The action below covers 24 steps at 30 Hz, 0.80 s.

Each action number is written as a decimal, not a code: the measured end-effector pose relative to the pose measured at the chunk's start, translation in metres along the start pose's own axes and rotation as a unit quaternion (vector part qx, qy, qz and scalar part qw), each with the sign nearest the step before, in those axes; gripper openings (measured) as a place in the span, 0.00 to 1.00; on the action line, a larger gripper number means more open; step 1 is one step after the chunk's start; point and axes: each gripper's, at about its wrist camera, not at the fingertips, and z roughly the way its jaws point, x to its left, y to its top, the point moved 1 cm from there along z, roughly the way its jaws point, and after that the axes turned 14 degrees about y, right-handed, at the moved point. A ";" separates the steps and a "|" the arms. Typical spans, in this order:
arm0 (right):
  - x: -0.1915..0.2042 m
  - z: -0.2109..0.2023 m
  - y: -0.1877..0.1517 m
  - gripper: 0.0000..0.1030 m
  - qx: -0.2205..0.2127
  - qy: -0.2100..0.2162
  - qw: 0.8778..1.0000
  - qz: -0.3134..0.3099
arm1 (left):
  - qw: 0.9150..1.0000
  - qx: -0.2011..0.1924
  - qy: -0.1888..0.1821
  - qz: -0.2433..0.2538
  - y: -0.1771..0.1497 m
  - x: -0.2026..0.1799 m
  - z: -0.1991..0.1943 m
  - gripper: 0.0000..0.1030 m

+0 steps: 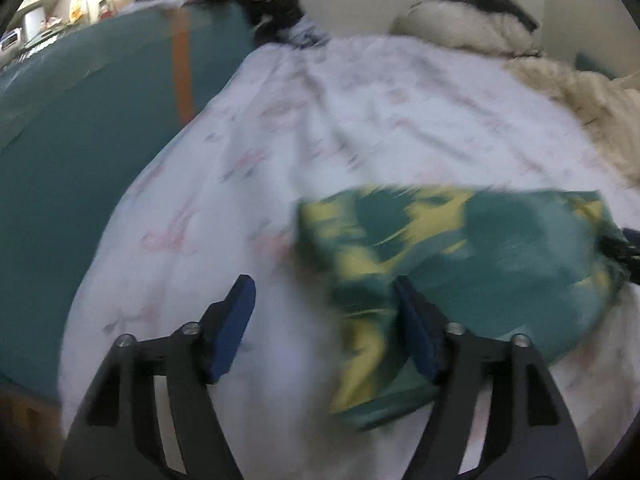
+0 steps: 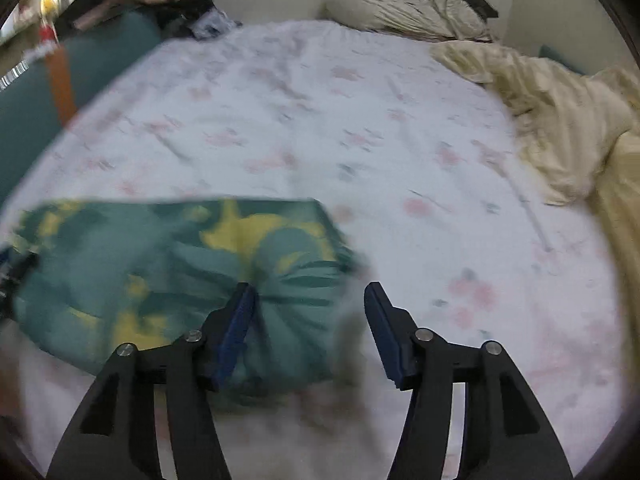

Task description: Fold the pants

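Observation:
The pants (image 1: 460,264) are green with yellow patches and lie bunched in a folded wad on a white floral bedsheet (image 1: 320,128). My left gripper (image 1: 324,292) is open at their left end, its right finger over the cloth. In the right wrist view the pants (image 2: 168,268) lie at the lower left. My right gripper (image 2: 308,300) is open over their right end, with the cloth between and under its fingers. Both views are blurred by motion.
A teal surface with an orange strap (image 1: 182,68) runs along the bed's left side. A pillow (image 2: 404,8) with dark clothes on it lies at the head. A cream blanket (image 2: 560,120) is heaped on the right. Dark clothes (image 2: 184,4) pile at the far left corner.

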 end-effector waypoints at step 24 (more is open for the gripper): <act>0.088 -0.319 -0.202 0.69 -0.148 0.163 0.975 0.030 | 0.989 -0.050 -0.127 -0.060 -0.152 0.096 -0.295 0.76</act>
